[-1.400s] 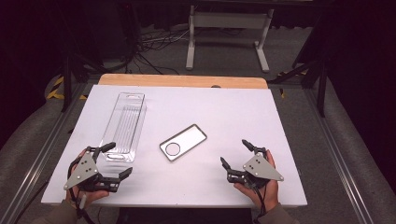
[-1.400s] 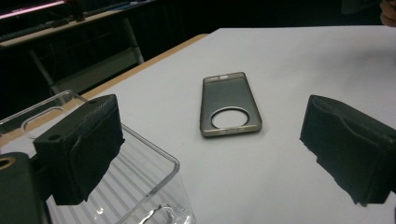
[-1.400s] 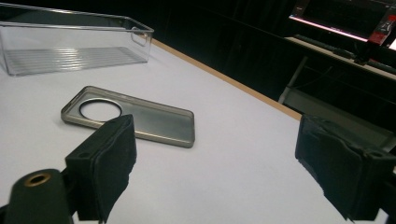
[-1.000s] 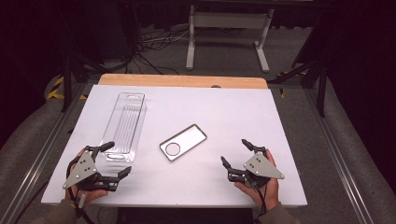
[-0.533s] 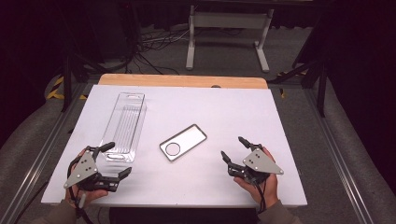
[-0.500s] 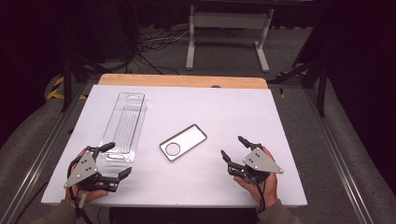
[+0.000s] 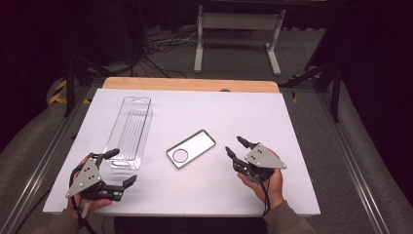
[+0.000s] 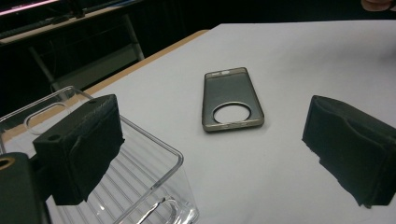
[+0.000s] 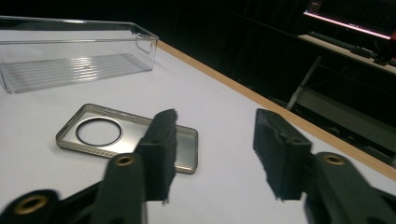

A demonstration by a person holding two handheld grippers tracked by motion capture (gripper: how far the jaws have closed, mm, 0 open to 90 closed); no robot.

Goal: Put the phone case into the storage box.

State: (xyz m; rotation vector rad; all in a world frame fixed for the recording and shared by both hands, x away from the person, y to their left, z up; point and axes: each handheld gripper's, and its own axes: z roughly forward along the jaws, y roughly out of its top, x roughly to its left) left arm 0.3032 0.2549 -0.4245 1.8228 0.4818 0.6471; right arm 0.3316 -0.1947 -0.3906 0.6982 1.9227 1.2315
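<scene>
Here, a flat grey metal phone case [image 7: 190,148] is seen just left of the half-closing, empty right tongs [image 7: 234,147]; the left tongs [image 7: 121,167] are spread wide.

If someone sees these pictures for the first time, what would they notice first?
Probably the phone case with a round ring, lying flat in the middle of the white table. Left of it stands a long clear plastic tray, apparently empty. The left gripper and right gripper wait near the front edge, holding nothing.
</scene>
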